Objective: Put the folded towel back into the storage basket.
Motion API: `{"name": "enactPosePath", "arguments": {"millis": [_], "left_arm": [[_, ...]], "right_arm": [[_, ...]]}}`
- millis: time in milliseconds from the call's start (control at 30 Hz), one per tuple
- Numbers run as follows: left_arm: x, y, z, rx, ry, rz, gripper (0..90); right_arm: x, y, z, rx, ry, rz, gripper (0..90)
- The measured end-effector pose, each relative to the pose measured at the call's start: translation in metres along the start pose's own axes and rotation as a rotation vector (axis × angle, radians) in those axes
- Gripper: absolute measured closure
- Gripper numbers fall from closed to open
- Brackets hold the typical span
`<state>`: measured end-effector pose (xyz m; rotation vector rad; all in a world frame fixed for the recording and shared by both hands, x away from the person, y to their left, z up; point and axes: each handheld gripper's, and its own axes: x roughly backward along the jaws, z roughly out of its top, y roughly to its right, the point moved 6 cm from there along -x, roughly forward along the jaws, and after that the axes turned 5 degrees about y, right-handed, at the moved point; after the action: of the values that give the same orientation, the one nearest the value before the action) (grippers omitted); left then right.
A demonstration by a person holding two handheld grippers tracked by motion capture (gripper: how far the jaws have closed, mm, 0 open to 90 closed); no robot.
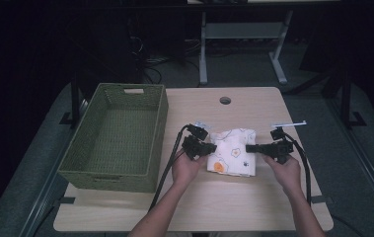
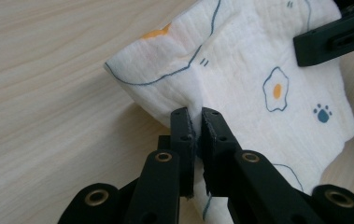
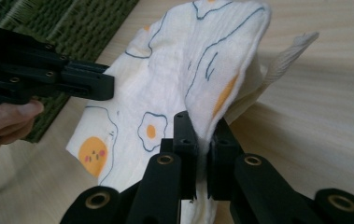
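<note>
A white cloth [image 1: 233, 152] printed with fried eggs and paw marks lies folded near the middle of the wooden table [image 1: 253, 106]. My left gripper [image 1: 209, 147] pinches the cloth's left edge, and in the left gripper view the cloth [image 2: 258, 79] rises from between the closed jaws of that gripper [image 2: 197, 116]. My right gripper [image 1: 249, 147] pinches the opposite edge. In the right gripper view the fabric [image 3: 174, 88] is clamped between the jaws of this gripper [image 3: 201, 126], with the left gripper [image 3: 86, 83] gripping the far side.
A green woven basket [image 1: 114, 174] stands on the table's left part, close beside the left hand. A round cable hole [image 1: 225, 100] sits near the far edge. Bare wood lies in front of the cloth and to the right.
</note>
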<state>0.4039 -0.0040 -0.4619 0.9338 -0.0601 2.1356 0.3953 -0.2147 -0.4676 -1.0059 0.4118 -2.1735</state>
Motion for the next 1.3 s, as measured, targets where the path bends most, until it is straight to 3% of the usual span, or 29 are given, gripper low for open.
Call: {"name": "enactPosePath", "arguments": {"millis": [567,1300], "left_arm": [[0.043,0.0,0.026,-0.029,0.041,0.004,84.8],[0.102,-0.016,0.048,-0.072,0.056,0.033,84.9]], "right_arm": [[0.012,-0.032,0.03,0.012,0.049,0.068,84.1],[0.003,-0.076,0.061,0.017,0.077,0.131,84.0]]}}
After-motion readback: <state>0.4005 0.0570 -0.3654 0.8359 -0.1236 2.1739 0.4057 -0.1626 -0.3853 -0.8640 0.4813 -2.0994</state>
